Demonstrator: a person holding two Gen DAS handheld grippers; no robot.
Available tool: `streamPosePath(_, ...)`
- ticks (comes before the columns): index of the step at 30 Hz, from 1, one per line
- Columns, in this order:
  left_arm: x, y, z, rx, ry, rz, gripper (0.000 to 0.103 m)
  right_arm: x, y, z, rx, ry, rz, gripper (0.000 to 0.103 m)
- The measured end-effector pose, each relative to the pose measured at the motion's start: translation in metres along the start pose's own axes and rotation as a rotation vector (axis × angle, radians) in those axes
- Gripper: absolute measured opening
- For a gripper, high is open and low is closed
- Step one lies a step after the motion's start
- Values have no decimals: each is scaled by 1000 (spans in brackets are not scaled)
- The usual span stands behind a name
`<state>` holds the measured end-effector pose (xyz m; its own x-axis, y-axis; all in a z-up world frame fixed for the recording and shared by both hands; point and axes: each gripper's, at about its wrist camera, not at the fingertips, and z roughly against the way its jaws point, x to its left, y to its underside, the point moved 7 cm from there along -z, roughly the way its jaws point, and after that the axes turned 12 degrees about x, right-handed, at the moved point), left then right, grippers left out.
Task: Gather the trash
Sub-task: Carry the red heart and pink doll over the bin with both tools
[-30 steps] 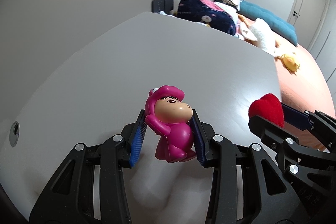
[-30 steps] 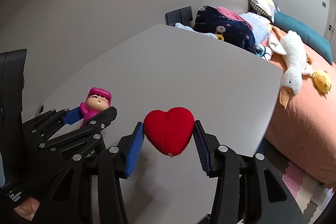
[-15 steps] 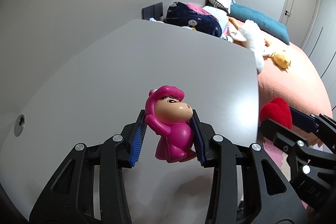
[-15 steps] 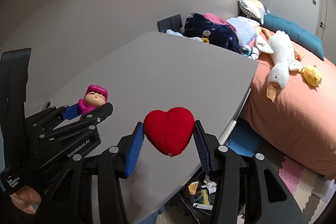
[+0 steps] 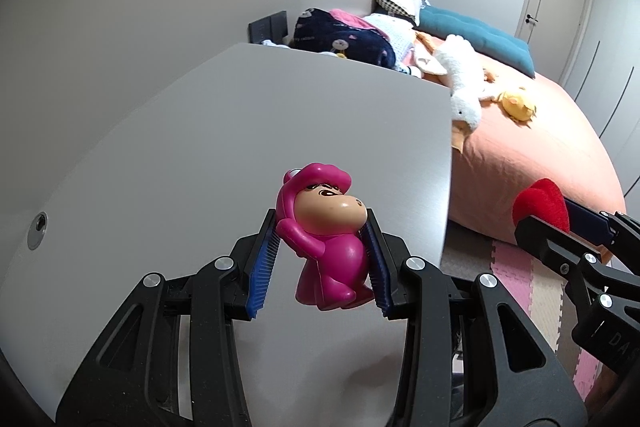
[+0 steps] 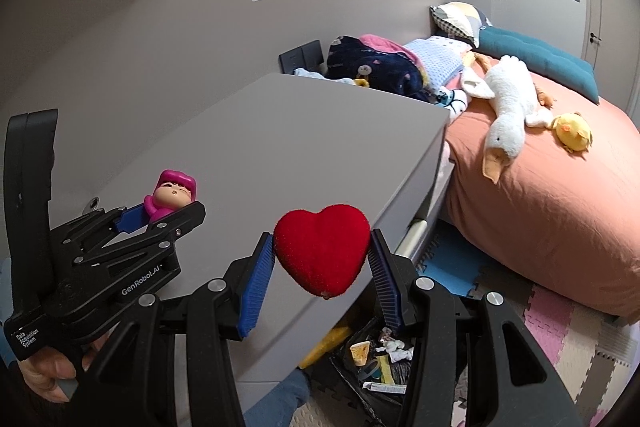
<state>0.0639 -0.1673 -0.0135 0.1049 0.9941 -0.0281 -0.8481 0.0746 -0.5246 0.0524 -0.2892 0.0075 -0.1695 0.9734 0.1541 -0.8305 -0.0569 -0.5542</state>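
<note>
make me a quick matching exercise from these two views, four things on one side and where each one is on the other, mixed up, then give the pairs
Things:
1. pink figurine
2. red plush heart
3. white plush goose
4. trash bag

Places:
A. on the floor beside the desk, below the right gripper
B. lying on the orange bed
C. clamped in the left gripper
D. clamped in the right gripper

Pairs: 1-C, 2-D, 3-B, 4-A
</note>
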Motion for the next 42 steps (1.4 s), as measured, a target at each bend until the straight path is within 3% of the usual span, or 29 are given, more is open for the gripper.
streamPosePath(42,-159,34,-23,81,159,-296,41,-148,84,51,-3,164,-272,50)
